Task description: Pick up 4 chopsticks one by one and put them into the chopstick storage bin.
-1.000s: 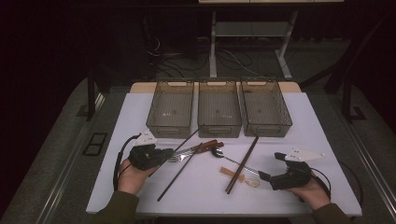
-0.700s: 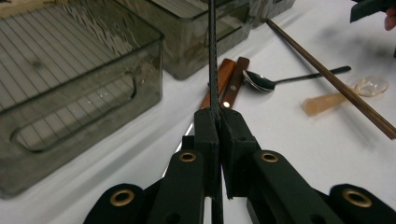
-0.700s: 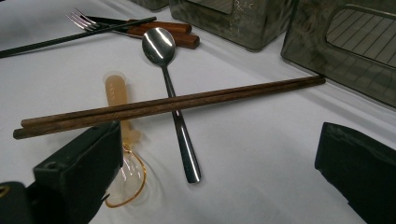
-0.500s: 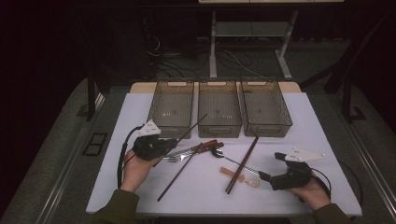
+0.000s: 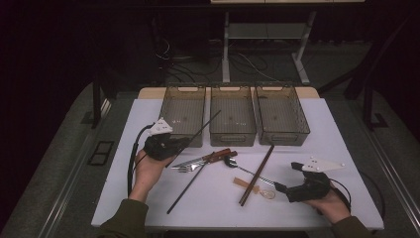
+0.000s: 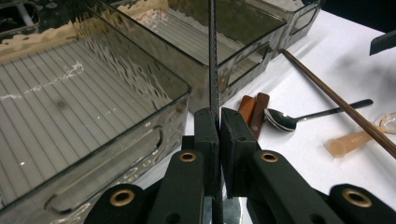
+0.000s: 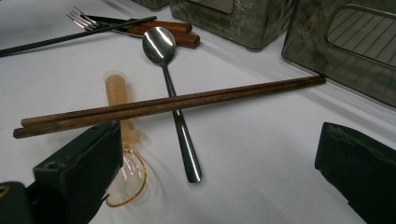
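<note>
My left gripper (image 5: 183,143) (image 6: 219,116) is shut on a thin black chopstick (image 5: 203,129) (image 6: 212,56), held off the table and slanting up over the front right corner of the left tinted bin (image 5: 181,111) (image 6: 70,107). A second black chopstick (image 5: 190,186) lies on the white table (image 5: 322,134). My right gripper (image 5: 282,187) (image 7: 219,135) rests open near the front right. Its jaws stand just short of a pair of brown wooden chopsticks (image 5: 256,173) (image 7: 173,102), a steel spoon (image 5: 230,161) (image 7: 161,44) and a clear plastic spoon (image 5: 267,193) (image 7: 122,107).
Two more tinted bins, the middle (image 5: 232,114) and the right (image 5: 281,114), stand in a row at the back. Forks with wooden handles (image 5: 203,159) (image 7: 140,25) lie mid-table. A cable (image 5: 132,158) loops from the left gripper.
The left gripper has moved away from the person toward the left bin and a little upward, carrying the black chopstick. The right gripper has stayed put.
</note>
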A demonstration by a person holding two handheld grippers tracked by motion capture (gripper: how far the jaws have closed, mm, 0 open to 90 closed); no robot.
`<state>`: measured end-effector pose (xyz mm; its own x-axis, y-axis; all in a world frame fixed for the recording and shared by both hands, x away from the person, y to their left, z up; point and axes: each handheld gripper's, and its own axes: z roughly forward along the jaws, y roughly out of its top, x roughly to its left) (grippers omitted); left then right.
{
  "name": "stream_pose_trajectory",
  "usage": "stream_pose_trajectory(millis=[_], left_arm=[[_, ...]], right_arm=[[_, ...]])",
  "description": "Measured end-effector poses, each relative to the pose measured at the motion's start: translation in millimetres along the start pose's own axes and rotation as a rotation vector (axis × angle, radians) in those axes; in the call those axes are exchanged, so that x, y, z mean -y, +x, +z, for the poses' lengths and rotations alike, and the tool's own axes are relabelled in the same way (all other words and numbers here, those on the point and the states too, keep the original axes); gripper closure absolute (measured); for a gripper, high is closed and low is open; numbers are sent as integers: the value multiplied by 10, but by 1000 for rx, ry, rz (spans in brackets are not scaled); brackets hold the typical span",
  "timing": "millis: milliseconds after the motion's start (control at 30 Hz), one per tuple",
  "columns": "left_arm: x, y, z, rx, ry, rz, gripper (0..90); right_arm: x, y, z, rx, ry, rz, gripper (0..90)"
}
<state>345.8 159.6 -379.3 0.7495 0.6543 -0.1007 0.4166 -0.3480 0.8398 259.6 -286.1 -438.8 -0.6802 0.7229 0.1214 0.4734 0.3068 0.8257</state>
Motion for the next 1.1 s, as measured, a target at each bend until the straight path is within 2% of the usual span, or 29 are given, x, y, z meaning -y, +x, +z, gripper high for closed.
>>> stream_pose_trajectory(millis=[367,633,767,867,1100], left_arm=[[-76,94,38,-11,-12,-3,853],[-167,241,33,-26,-35,-25,853],[-213,312,51,-39,-40,-22,853],[-250,381,79,-48,-46,-39,853],[-344,521,135,-71,-28,-43,853]], right_arm=[[0,7,6,5,4,5,12],[1,0,22,2,7,5,12],[0,8,18,0,4,7,11],[-1,5,19,2,5,8,11],[-1,0,22,3,3,5,12]])
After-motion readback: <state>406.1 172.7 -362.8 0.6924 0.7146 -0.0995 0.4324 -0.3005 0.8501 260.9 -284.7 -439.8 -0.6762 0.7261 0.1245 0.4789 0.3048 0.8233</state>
